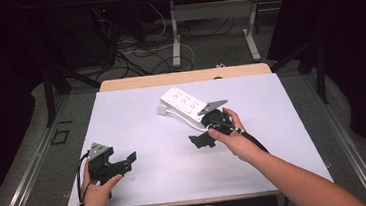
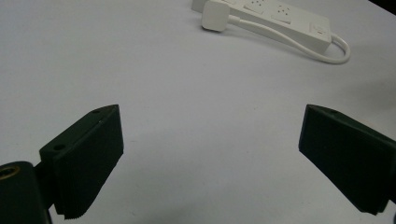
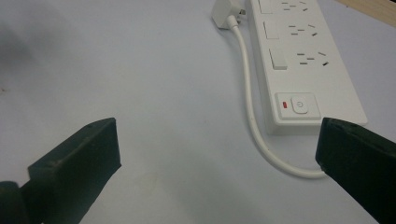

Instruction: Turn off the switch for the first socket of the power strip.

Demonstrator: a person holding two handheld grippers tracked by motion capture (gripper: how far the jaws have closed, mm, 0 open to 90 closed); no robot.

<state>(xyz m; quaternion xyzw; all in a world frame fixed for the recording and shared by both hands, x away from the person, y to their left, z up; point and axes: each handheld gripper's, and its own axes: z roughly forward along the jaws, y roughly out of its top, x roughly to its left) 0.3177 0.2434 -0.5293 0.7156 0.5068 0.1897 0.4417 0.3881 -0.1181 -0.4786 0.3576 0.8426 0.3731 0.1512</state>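
While you look down from the high view, your left gripper rests near the desk's near-left corner, jaws spread and empty. Your right gripper sits right of the desk's middle, just at the near end of the white power strip, which lies slantwise toward the far edge.

Along your left gripper view, both jaws stand released over bare desk, and the power strip with its white plug lies well apart at the far side.

Along your right gripper view, the jaws gape wide, grasping nothing; the strip's cable loops between them, and its switch end sits just beyond the right-hand jaw.
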